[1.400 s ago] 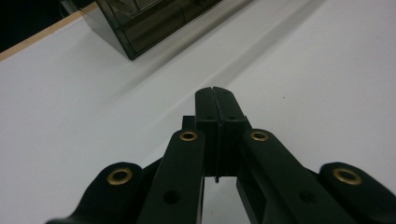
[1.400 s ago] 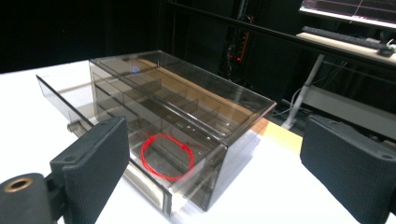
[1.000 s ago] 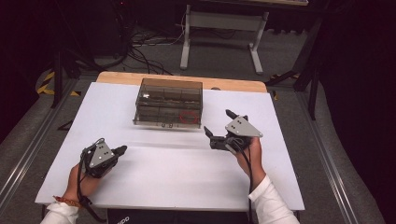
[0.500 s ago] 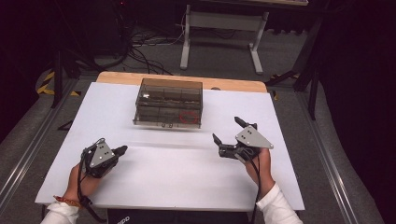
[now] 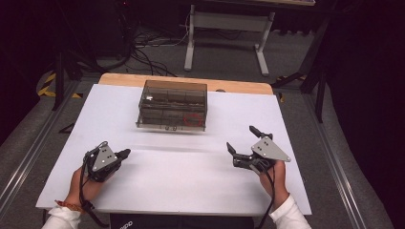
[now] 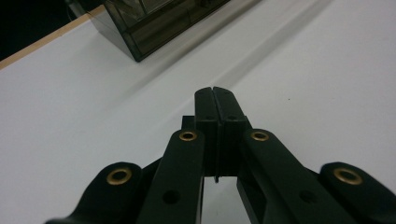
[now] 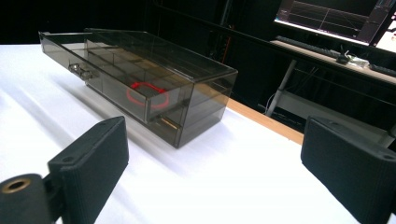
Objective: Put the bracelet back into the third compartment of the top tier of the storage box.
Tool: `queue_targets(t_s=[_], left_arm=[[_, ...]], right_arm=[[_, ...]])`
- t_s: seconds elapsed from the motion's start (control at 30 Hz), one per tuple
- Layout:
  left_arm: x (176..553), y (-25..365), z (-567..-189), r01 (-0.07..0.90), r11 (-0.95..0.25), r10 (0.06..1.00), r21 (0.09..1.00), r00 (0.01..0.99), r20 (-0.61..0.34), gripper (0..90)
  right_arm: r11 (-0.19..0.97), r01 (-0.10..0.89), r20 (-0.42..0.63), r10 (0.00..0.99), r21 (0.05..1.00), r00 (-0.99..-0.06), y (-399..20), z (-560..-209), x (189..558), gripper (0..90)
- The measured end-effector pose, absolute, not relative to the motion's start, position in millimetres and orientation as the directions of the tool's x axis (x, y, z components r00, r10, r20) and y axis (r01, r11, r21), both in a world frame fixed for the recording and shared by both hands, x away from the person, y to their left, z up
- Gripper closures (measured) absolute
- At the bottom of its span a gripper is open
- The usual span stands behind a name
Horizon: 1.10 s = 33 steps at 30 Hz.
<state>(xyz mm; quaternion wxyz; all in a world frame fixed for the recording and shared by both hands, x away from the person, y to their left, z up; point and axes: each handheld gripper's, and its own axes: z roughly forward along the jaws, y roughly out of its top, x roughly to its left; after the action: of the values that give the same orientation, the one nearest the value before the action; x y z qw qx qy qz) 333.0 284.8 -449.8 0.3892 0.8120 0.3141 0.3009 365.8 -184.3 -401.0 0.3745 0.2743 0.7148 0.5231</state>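
Going from left to right across the high view, we first meet our left tongs (image 5: 125,153), resting low on the white desk (image 5: 191,181) with the jaws pressed flat together on nothing, as the left gripper view confirms. Ahead of them and off to the right stands the smoky drawer box (image 5: 173,105), its long axis running across the desk, parallel to our edge. Farther right, our right tongs (image 5: 242,139) hang with the jaws spread wide and empty, pointing up and left toward the box's near right corner. A red ring-shaped thing (image 7: 148,94) sits in the drawer at that right end, a band or loop as far as we can tell through the tinted plastic. We judge the right hand the nearer one for it.
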Motion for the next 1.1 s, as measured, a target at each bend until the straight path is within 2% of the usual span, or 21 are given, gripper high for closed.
queue_targets(t_s=[0.43,1.1], left_arm=[[333,285,-449,0.274,-0.5,0.744,0.822,0.622,0.245,89.4],[334,277,-448,0.26,-0.477,0.747,0.839,0.624,0.231,89.4]], right_arm=[[0.29,0.002,-0.241,0.799,0.957,-0.551,-203,-414,354,8.3],[0.298,0.056,-0.217,0.801,0.953,-0.557,-216,-438,339,8.3]])
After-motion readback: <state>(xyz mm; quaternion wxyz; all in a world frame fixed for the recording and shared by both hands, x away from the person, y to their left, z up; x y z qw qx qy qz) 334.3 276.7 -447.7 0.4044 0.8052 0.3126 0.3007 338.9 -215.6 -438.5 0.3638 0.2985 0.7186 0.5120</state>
